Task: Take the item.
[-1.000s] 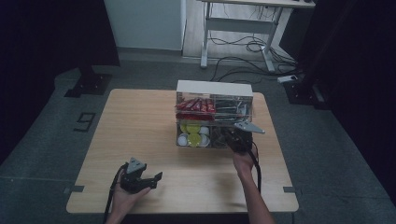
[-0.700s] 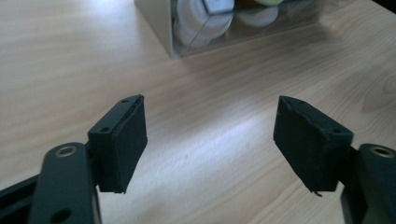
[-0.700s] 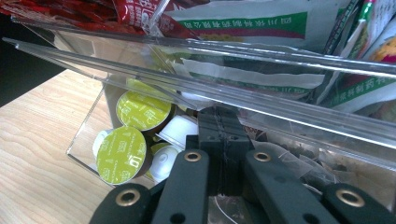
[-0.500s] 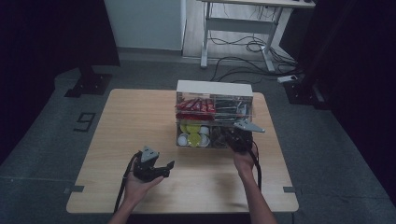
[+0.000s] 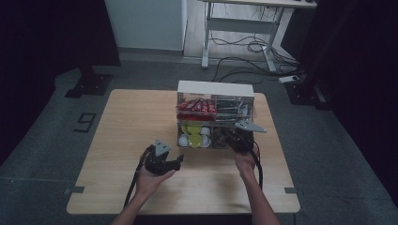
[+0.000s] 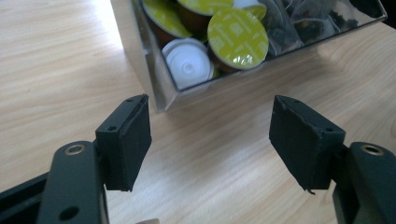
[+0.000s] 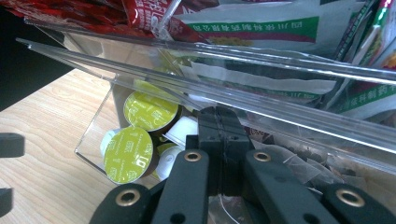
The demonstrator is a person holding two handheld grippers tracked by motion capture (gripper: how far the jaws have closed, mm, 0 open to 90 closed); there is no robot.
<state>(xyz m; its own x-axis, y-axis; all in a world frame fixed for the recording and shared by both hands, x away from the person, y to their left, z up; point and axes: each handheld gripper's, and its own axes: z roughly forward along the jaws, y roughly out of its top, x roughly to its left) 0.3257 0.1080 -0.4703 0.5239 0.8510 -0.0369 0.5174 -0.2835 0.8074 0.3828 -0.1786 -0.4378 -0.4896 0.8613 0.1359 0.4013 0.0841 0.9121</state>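
R gripper (image 7: 219, 126) sits inside the lower tray of the clear organiser (image 5: 216, 119), jaws pressed together; looks like a thin tea-bag sachet (image 7: 299, 161) or its string may be nipped betw. them, but can't tell for sure. Sachets lie in the tray's R half, under the sloped acrylic shelf; coffee pods (image 7: 128, 154) w/ green foil lids fill the L half. L gripper (image 6: 210, 135) hovers over bare table (image 6: 56, 56) just in front of the tray's corner, jaws wide apart, holding nothing; pods (image 6: 237, 37) ahead of it. In the high view L gripper (image 5: 162, 159) is near the box front, R gripper (image 5: 239, 138) at its lower R bay. Handling guess: sachets are v. light, soft, crinkly, likely to slide or drag neighbours out; best pinched at a flat edge or corner, not the string. Pods are light but stiff, foil dents easily, so grip across the rim. Acrylic is slick and light; box may shift if pulled hard.
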